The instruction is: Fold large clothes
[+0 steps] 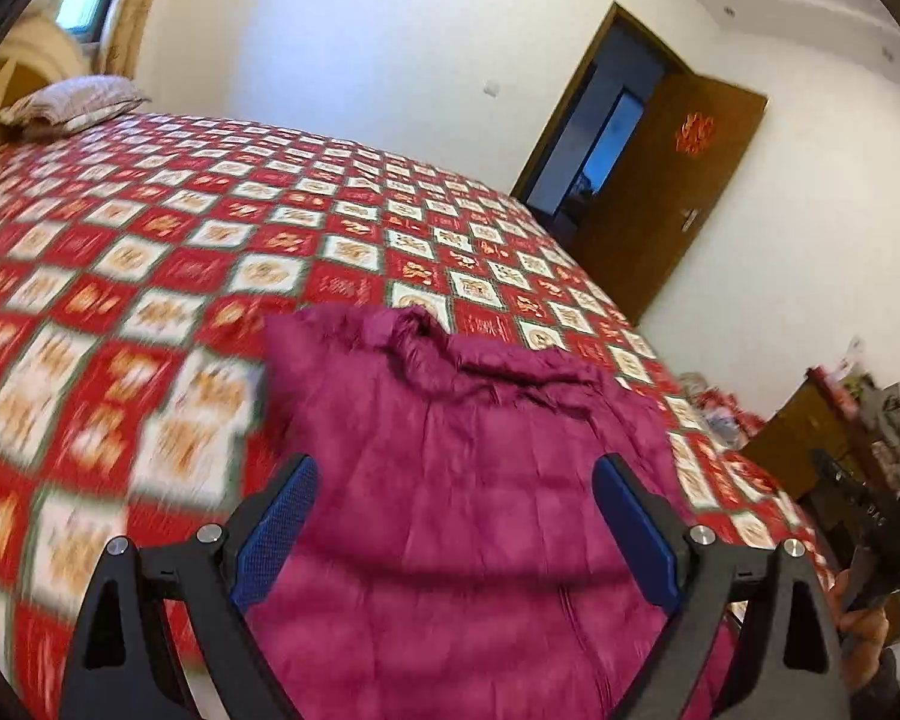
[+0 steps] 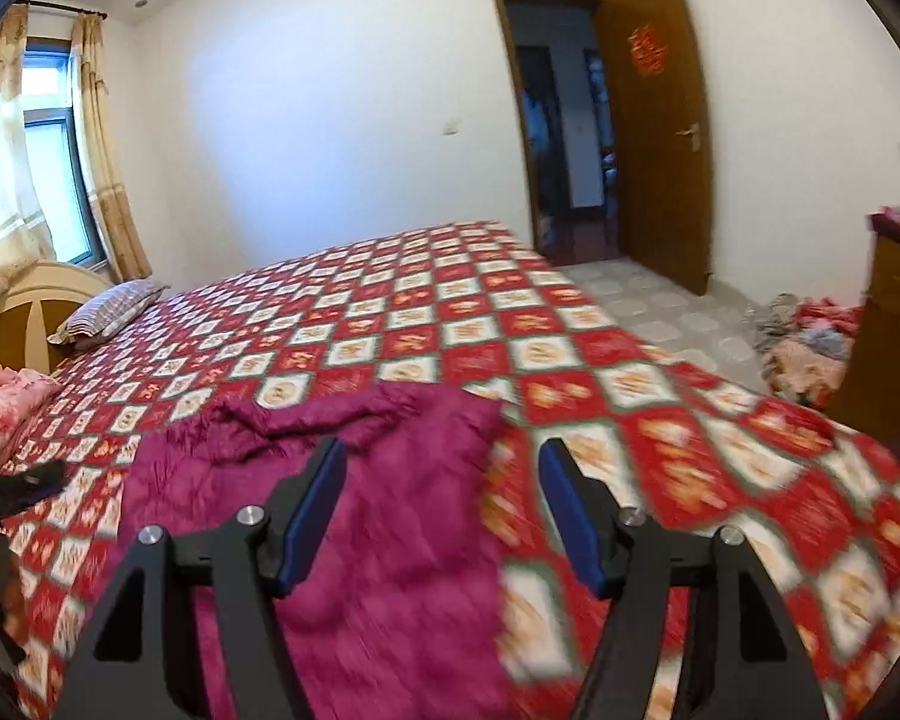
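A magenta quilted garment (image 1: pixel 462 480) lies folded into a rough rectangle on the near part of the bed, with its crumpled collar toward the far side. It also shows in the right wrist view (image 2: pixel 366 510). My left gripper (image 1: pixel 455 468) is open and empty, hovering over the garment's middle. My right gripper (image 2: pixel 443 450) is open and empty, hovering over the garment's right edge. The right gripper also appears at the right edge of the left wrist view (image 1: pixel 870 534).
The bed has a red and white checkered cover (image 2: pixel 510 324). A striped pillow (image 2: pixel 111 306) and pink folded cloth (image 2: pixel 6 408) lie near the headboard. A pile of clothes (image 2: pixel 810 342) sits on the floor by a wooden cabinet (image 2: pixel 894 324). A brown door (image 2: pixel 654 120) stands open.
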